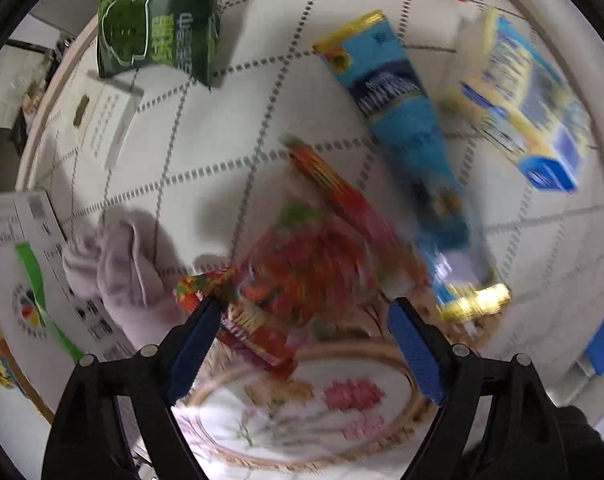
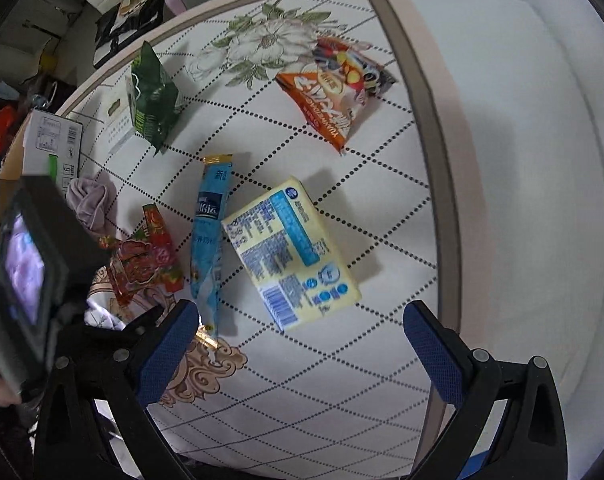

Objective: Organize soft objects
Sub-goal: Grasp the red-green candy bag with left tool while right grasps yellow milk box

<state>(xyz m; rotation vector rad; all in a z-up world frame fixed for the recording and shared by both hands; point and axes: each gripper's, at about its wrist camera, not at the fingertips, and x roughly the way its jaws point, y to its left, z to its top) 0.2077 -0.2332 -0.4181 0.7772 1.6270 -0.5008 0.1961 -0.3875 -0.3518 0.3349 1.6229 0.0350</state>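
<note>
On the patterned tablecloth (image 2: 342,360) lie a red snack packet (image 1: 302,272) (image 2: 145,256), a long blue packet (image 1: 406,136) (image 2: 209,224), a yellow tissue pack (image 1: 518,104) (image 2: 289,256), a green bag (image 1: 157,28) (image 2: 153,100), an orange bag (image 2: 334,84) and a bunched lilac cloth (image 1: 121,264) (image 2: 91,200). My left gripper (image 1: 306,312) is open, its fingers either side of the red packet's near end; the view is blurred. My right gripper (image 2: 302,316) is open and empty above the cloth, just short of the tissue pack.
A white cardboard box (image 1: 17,248) (image 2: 49,144) stands at the table's left edge. A small white box (image 1: 105,120) lies near the green bag. The table's grey rim (image 2: 434,152) runs along the right. The left gripper's camera body (image 2: 29,264) shows at left.
</note>
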